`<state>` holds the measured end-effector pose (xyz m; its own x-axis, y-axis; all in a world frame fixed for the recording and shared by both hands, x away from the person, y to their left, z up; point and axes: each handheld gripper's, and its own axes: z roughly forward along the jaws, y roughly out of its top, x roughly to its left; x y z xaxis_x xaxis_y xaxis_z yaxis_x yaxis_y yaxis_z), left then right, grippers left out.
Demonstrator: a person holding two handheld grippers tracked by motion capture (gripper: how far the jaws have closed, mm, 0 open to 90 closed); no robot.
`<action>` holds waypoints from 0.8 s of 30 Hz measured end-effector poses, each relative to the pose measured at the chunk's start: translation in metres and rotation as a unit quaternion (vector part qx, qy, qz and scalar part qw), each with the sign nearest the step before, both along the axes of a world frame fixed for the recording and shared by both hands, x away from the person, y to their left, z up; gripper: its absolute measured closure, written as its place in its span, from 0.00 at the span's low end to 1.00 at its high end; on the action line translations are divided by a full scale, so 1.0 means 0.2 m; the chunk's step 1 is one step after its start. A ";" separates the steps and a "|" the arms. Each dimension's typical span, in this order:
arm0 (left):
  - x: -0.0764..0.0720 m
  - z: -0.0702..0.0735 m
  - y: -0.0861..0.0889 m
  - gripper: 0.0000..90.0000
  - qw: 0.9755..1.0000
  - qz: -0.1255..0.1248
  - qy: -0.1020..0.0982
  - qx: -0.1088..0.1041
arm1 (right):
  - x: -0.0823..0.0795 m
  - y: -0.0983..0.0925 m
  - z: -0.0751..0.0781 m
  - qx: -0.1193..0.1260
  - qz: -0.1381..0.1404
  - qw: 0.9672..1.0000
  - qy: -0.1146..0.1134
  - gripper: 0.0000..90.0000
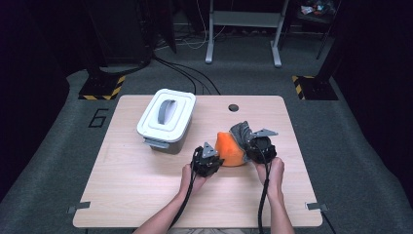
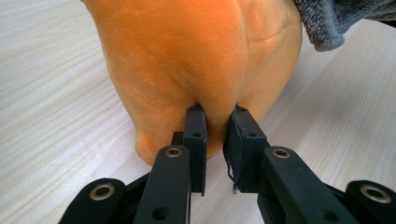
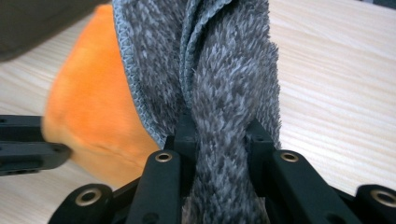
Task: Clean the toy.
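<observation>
Both nipped tight: left claw [image 2: 217, 112] pinches orange plush [image 2: 196, 60], right claw [image 3: 219, 128] clamps grey fuzzy cloth [image 3: 229, 84], prob. a towel.

Table evenly lit, surroundings dark; close gripper views slightly soft.

The white box [image 1: 166, 119] blocks the upper left of the table [image 1: 146, 195]; the bottom is bare wood.
</observation>
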<state>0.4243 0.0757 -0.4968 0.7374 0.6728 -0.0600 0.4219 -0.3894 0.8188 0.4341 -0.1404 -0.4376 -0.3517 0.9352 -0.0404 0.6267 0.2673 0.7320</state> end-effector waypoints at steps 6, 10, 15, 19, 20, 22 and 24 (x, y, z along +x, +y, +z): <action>0.00 0.00 0.00 0.87 1.000 0.000 0.002 -0.001 | 0.03 -0.06 -0.06 0.008 -0.021 1.000 0.012 0.81; 0.00 0.00 0.00 0.87 1.000 0.001 0.002 -0.001 | 0.05 -0.09 -0.10 0.003 -0.031 0.999 0.028 0.81; 0.00 0.00 0.00 0.87 1.000 0.000 0.001 0.001 | 0.08 -0.11 -0.14 0.006 -0.040 0.998 0.042 0.81; 0.00 0.00 0.00 0.87 1.000 0.000 0.001 0.001 | 0.10 -0.12 -0.18 0.003 -0.044 0.997 0.057 0.81; 0.00 0.00 0.00 0.87 1.000 0.000 0.001 0.001 | 0.11 -0.13 -0.19 -0.001 -0.044 0.997 0.060 0.81; 0.00 0.00 0.00 0.87 1.000 0.000 0.001 0.003 | 0.12 -0.13 -0.21 -0.002 -0.048 0.996 0.070 0.81; 0.00 0.00 0.00 0.87 1.000 0.001 0.001 0.002 | 0.13 -0.14 -0.25 -0.006 -0.048 0.995 0.085 0.80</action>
